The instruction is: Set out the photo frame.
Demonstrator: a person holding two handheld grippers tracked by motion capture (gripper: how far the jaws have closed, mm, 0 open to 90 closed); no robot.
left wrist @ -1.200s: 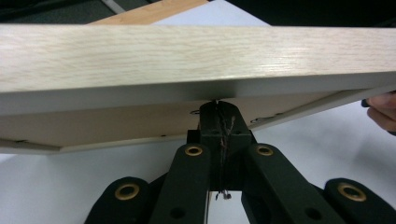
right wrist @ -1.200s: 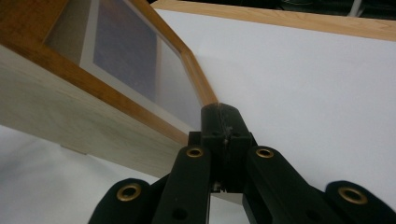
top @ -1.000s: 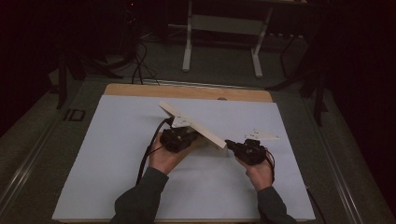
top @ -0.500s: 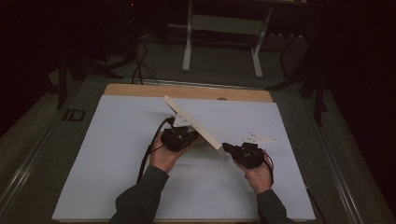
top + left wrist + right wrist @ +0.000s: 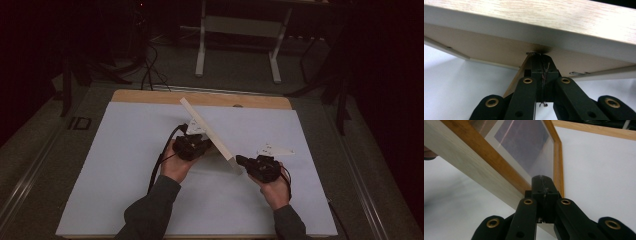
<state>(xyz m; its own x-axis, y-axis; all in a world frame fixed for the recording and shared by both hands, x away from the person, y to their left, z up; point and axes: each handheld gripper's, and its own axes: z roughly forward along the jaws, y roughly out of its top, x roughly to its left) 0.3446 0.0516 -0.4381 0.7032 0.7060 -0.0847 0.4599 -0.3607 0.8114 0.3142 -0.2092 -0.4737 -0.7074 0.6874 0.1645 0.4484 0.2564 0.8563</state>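
Note:
A light wooden picture frame [image 5: 207, 131] is held tilted on edge above the white table top [image 5: 125, 165], running from far left to near right. My left gripper [image 5: 196, 142] is behind it, shut on the brown stand flap [image 5: 515, 80] at the frame's back [image 5: 486, 47]. My right gripper [image 5: 243, 162] is shut on the frame's near lower corner. In the right gripper view its jaws [image 5: 542, 178] pinch the wooden rim [image 5: 486, 162] beside the glass [image 5: 524, 145]. The left gripper's tips [image 5: 541, 56] touch the back board.
A wooden table edge [image 5: 150, 96] shows beyond the white sheet. Metal stand legs [image 5: 235, 30] and cables [image 5: 147, 70] lie on the dark floor behind. The grey three-cornered plate [image 5: 275, 149] sits on the right gripper. The left gripper's cable [image 5: 157, 165] trails toward the person.
The frame has been tipped up more steeply, its far end rising and swinging toward the left. Both grippers kept their hold, and the right hand shifted slightly nearer.

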